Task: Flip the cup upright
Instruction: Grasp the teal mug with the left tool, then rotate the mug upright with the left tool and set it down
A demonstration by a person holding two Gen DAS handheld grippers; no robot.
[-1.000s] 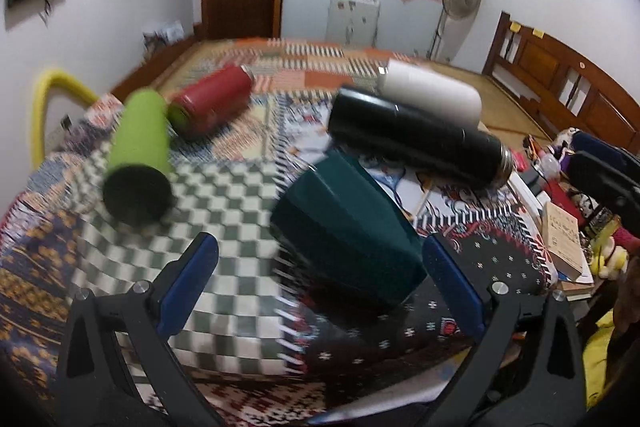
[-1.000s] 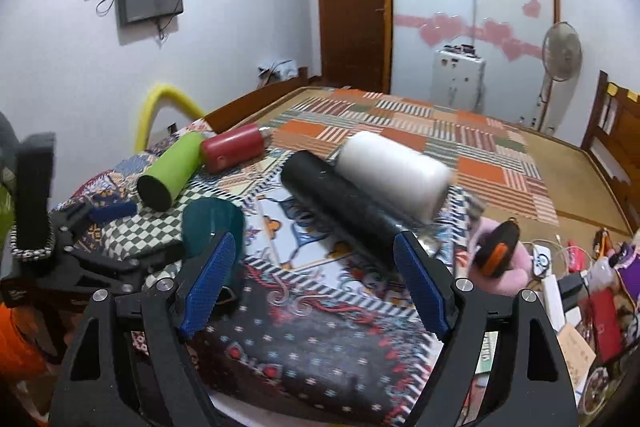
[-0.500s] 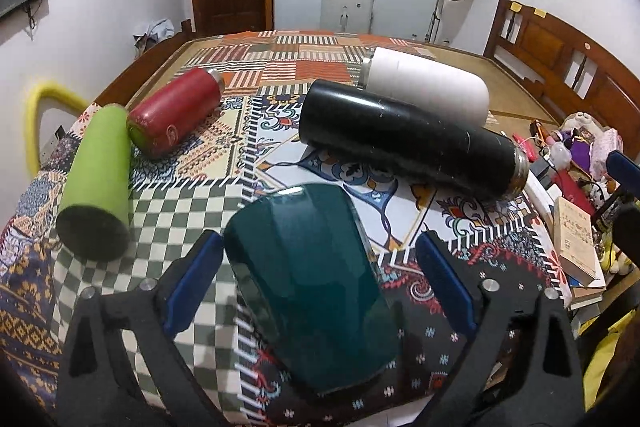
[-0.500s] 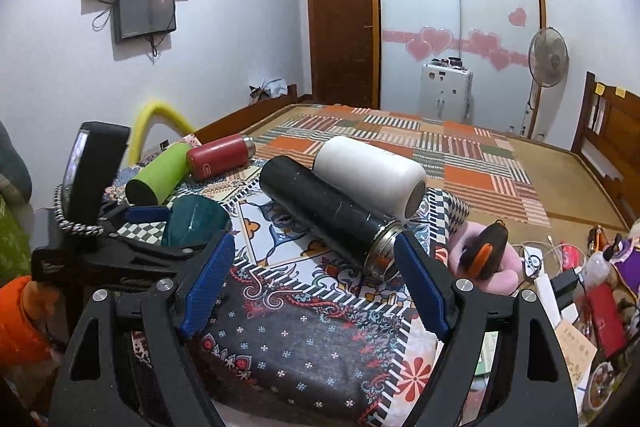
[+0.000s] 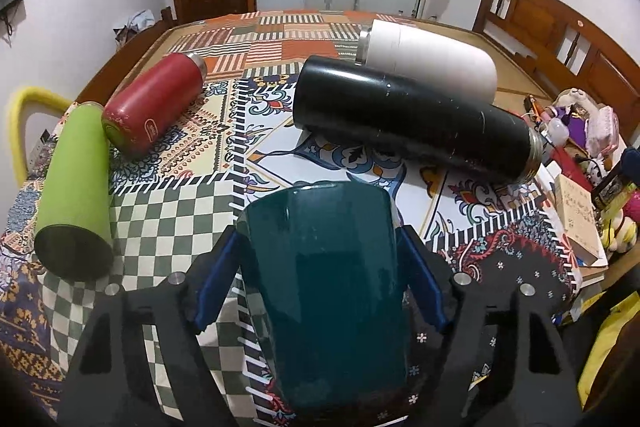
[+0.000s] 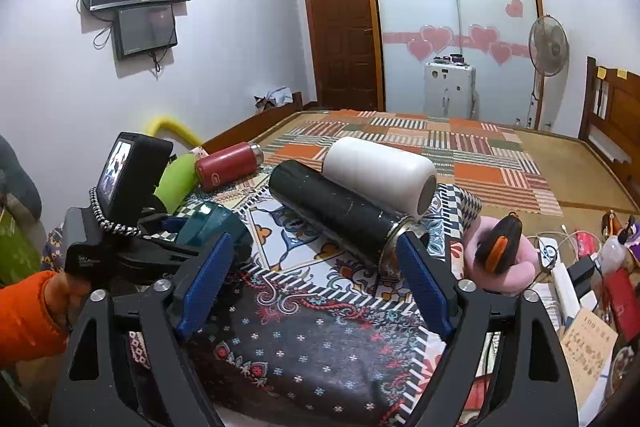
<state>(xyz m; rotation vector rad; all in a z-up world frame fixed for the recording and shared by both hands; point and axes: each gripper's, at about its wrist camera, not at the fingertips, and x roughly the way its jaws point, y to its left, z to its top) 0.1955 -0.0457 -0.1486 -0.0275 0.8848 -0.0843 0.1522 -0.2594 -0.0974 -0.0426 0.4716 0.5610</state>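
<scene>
A dark teal cup [image 5: 328,291] lies on its side on the patterned cloth. My left gripper [image 5: 318,239] has closed its blue pads against both sides of it. In the right wrist view the teal cup [image 6: 212,223] shows at the left, held by the left gripper [image 6: 172,231]. My right gripper [image 6: 316,267] is open and empty above the cloth, near the black flask's mouth.
A black flask [image 5: 412,119], a white flask [image 5: 428,63], a red bottle [image 5: 156,103] and a green bottle [image 5: 76,187] all lie on the table. Clutter [image 5: 576,163] sits beyond the table's right edge. A yellow chair back [image 5: 24,119] stands at the left.
My left gripper has moved in around the teal cup and closed on it. My right gripper has stayed open and nearly still.
</scene>
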